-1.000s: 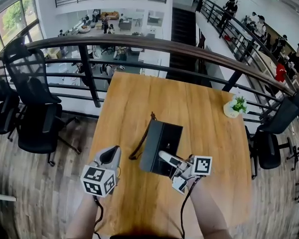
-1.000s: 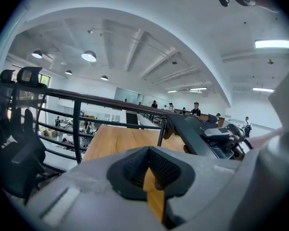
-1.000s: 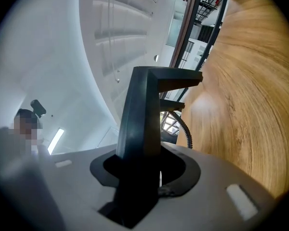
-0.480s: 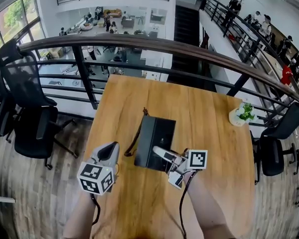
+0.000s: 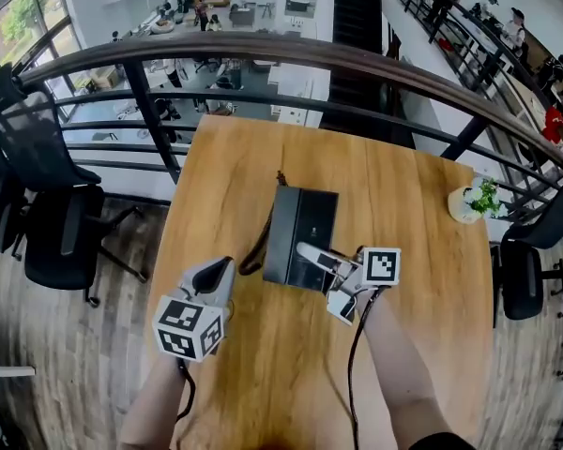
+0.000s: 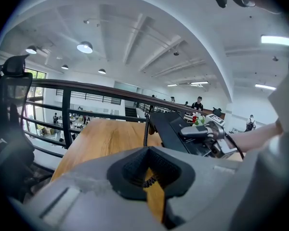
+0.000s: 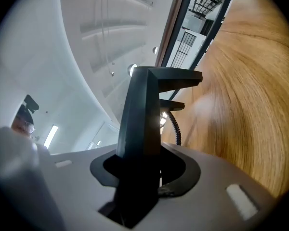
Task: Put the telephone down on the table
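At mid-frame in the head view, the telephone [image 5: 300, 232] lies flat over the table [image 5: 422, 345], its lower edge clamped in the right gripper [image 5: 311, 254]. The right gripper view shows the jaws closed on the black body [image 7: 143, 114]. The cord [image 5: 256, 254] trails off the telephone's left side toward the left gripper [image 5: 220, 272], whose jaws stand almost together with only a sliver of wood showing between them, gripping nothing.

The hold is on one edge only, so I judge the telephone could tip or slip if let go before it sits flat. The slack cord could also snag the left gripper.

No view shows whether the telephone's underside touches the wood. Its far end is out of the right gripper view, and the keys cannot be made out.
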Demonstrator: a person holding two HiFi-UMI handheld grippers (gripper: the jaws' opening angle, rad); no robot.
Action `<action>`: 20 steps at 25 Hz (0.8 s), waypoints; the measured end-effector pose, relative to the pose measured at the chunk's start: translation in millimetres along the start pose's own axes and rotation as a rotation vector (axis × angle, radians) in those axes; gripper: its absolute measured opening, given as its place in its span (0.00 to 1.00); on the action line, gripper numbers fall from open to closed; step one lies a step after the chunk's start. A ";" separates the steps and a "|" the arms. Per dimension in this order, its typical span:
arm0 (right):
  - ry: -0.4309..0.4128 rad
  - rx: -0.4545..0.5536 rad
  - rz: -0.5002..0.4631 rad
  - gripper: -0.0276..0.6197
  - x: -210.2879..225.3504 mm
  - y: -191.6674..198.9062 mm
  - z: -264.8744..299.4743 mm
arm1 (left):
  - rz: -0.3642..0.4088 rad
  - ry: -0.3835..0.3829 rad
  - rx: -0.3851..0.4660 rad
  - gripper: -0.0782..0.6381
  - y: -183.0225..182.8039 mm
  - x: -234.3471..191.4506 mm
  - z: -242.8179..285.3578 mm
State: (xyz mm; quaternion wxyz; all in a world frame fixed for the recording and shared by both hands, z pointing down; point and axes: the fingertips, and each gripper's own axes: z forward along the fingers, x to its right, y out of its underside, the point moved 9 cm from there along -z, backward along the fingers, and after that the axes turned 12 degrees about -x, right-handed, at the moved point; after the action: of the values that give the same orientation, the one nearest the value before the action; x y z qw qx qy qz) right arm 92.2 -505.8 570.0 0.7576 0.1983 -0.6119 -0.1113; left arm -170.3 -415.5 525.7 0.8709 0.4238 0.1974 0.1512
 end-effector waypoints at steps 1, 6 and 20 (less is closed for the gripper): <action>0.000 0.005 0.007 0.29 4.9 -3.2 -0.1 | -0.001 0.001 -0.004 0.11 0.1 -0.6 3.8; 0.015 -0.004 0.037 0.29 27.5 -10.8 4.3 | -0.016 0.008 -0.021 0.11 3.1 -4.5 19.4; 0.043 -0.094 -0.006 0.29 46.4 -16.0 3.1 | -0.043 0.021 -0.054 0.11 14.9 1.5 36.8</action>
State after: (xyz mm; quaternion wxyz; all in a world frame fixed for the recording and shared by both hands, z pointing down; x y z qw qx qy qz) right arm 100.9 -539.7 604.5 0.7787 0.1665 -0.5890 -0.1377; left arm -153.1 -430.9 557.9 0.8830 0.3941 0.2116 0.1421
